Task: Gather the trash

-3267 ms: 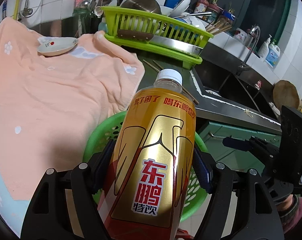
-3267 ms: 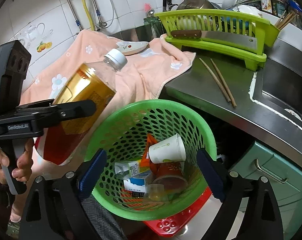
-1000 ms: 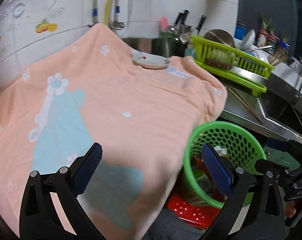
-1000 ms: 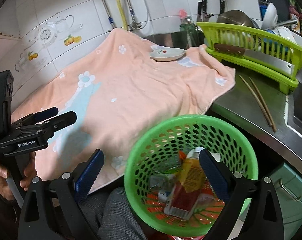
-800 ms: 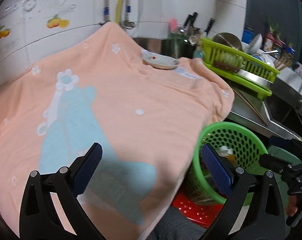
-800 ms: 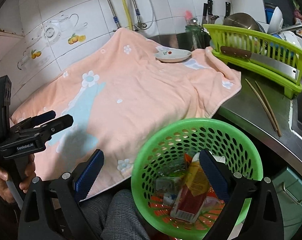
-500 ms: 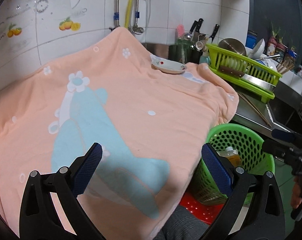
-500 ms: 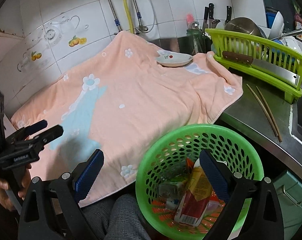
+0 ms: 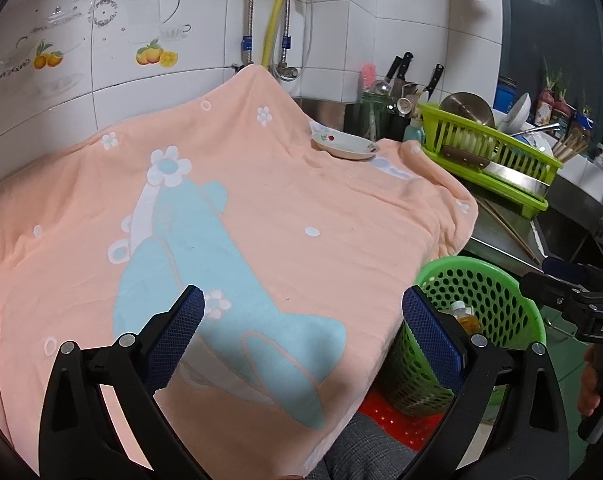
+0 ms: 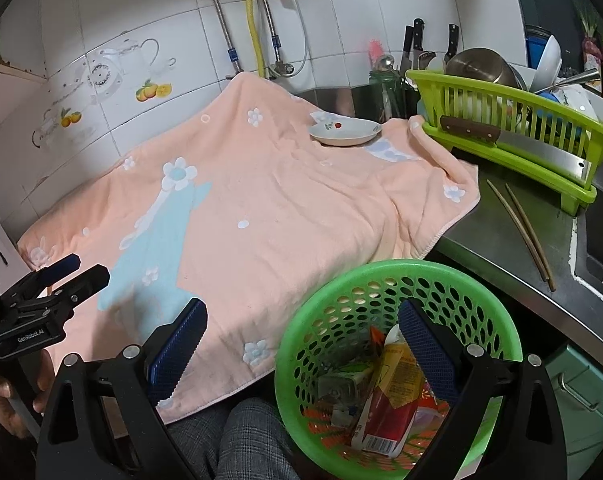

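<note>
Here we hold both grippers wide apart and empty: the left gripper (image 9: 301,326) hovers over the peach towel (image 9: 261,208), the right gripper (image 10: 301,332) above the green basket (image 10: 329,280). The gold-and-red bottle (image 10: 389,396) lies inside that basket among cartons, just off the towel's edge.

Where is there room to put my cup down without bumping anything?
The big peach towel is bare between the small dish and the green basket. It's crowded by the dish rack, and chopsticks lie on the steel counter.
</note>
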`<state>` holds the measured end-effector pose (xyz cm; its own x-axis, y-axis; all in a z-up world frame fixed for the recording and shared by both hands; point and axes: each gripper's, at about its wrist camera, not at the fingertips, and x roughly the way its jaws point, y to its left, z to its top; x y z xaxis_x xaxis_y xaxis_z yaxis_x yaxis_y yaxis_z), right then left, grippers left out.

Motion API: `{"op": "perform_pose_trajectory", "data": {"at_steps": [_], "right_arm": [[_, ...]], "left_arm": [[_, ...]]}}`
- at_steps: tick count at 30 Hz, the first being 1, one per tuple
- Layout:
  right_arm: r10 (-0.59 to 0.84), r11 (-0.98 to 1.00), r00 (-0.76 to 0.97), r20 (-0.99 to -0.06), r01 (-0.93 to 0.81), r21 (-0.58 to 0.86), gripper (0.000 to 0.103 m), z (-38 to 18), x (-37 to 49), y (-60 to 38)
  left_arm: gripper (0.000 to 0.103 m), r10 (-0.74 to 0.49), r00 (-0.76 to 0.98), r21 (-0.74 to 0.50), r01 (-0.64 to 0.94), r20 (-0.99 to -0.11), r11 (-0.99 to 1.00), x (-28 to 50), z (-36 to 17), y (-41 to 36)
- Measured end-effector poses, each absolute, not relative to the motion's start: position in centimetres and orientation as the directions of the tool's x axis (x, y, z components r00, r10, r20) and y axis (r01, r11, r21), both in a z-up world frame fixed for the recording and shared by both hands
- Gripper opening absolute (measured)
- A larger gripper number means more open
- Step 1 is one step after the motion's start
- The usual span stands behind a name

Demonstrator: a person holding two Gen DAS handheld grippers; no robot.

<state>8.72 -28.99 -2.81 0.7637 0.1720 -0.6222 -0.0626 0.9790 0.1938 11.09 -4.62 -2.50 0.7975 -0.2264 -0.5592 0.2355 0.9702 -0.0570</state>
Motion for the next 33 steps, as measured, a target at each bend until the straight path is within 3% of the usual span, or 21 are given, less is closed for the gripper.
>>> {"op": "perform_pose_trajectory", "data": {"at_steps": [33], "right_arm": [[0.115,0.990,0.798,-0.592,-0.043,0.134,0.094,-1.8,7.4,-28.5]], "left_arm": [[0.098,-0.174,0.831,-0.018,0.193,-0.528,0.981,9.8,-1.5,-4.5]]}}
